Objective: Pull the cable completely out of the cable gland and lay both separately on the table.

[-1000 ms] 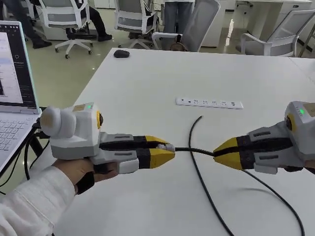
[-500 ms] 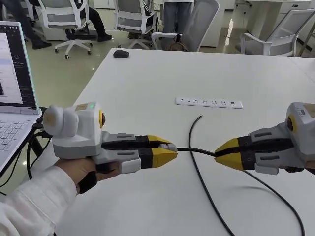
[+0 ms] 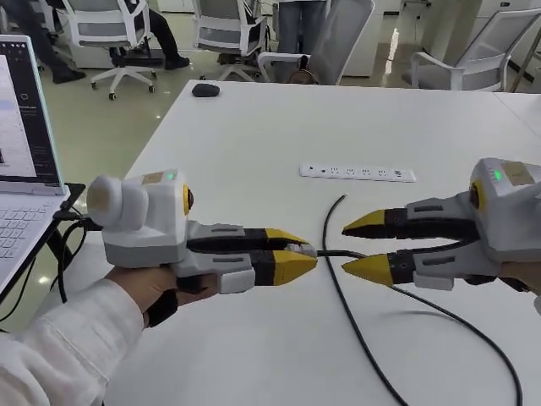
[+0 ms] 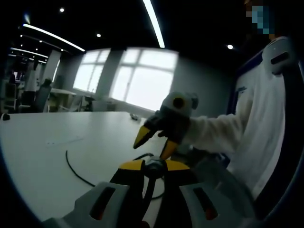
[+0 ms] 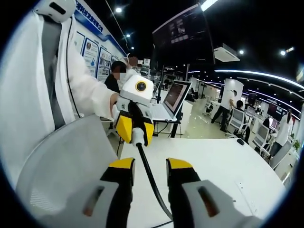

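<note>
Head view: left claw (image 3: 300,256) held low over the white bench (image 3: 254,135), clenched on the grey cable gland (image 3: 306,250) at its yellow tips; the person's left hand (image 3: 148,288) grips it from below, white sleeve behind; black cable (image 3: 334,252) leaves the gland and runs straight toward the right claw (image 3: 348,248); right claw released, its jaws spread wide, one above and one below the cable, not pressing on it; beyond the claws the cable trails in loose curves over the bench, free end lying just short of a white power strip (image 3: 357,174); cable not yet out of the gland; gland held off the bench.

Right gripper view: own jaws parted, cable (image 5: 151,183) passing up between them without contact; it ends in the gland (image 5: 137,137) pinched in the left claw (image 5: 134,129) ahead.

Left gripper view: gland (image 4: 154,165) clamped between the yellow tips; right claw (image 4: 154,142) opposite, gaping.

Elsewhere: laptop (image 3: 25,144) open at the left; computer mouse (image 3: 204,90) at the bench's far edge.
</note>
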